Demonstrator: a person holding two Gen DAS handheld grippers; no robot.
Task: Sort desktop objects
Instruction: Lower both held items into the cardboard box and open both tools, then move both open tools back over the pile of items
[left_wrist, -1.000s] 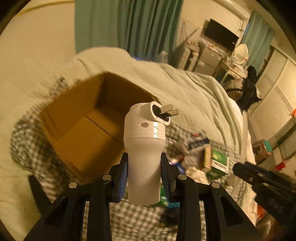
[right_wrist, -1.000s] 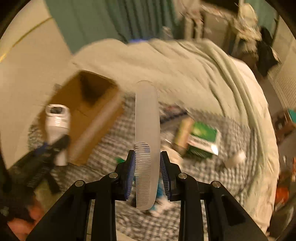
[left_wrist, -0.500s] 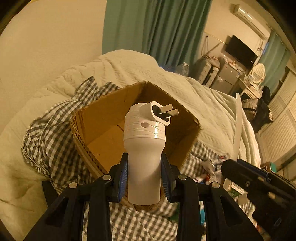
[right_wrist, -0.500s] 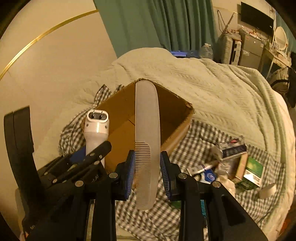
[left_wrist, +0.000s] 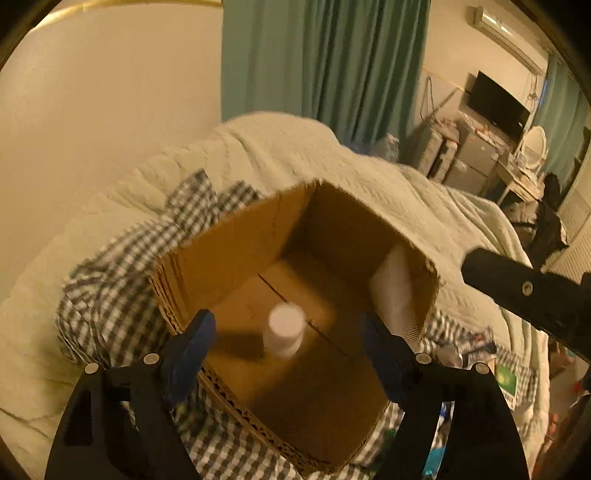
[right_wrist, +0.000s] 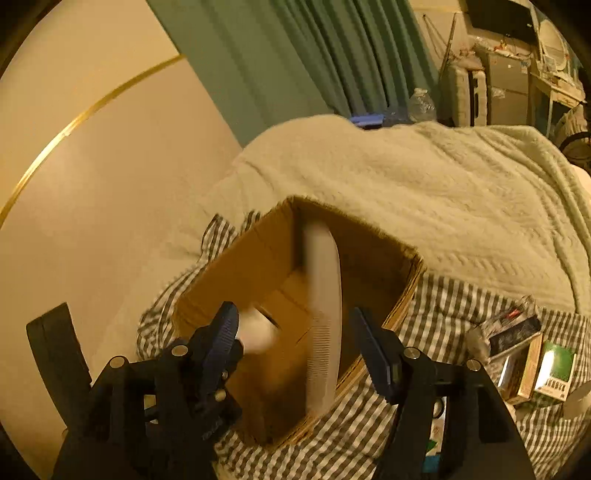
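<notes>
I have both grippers over the cardboard box, which sits on a gray-and-white checked cloth spread over a pale quilted blanket.

My left gripper is spread wide with nothing between its blue pads. The white plug adapter shows inside the box, blurred, seen end-on above the box floor between the two pads and touching neither. I cannot tell whether it rests on the floor of the box or hangs in the air.

My right gripper is likewise spread wide, gripping nothing. The white comb stands lengthwise in the gap, blurred, its far end reaching toward the far corner of the box and its toothed end over the near wall. It is clear of both pads. From the left wrist view the comb appears against the box's right inner wall.

To the right of the box, on the cloth, lies a cluster of small packages, among them a green carton.
</notes>
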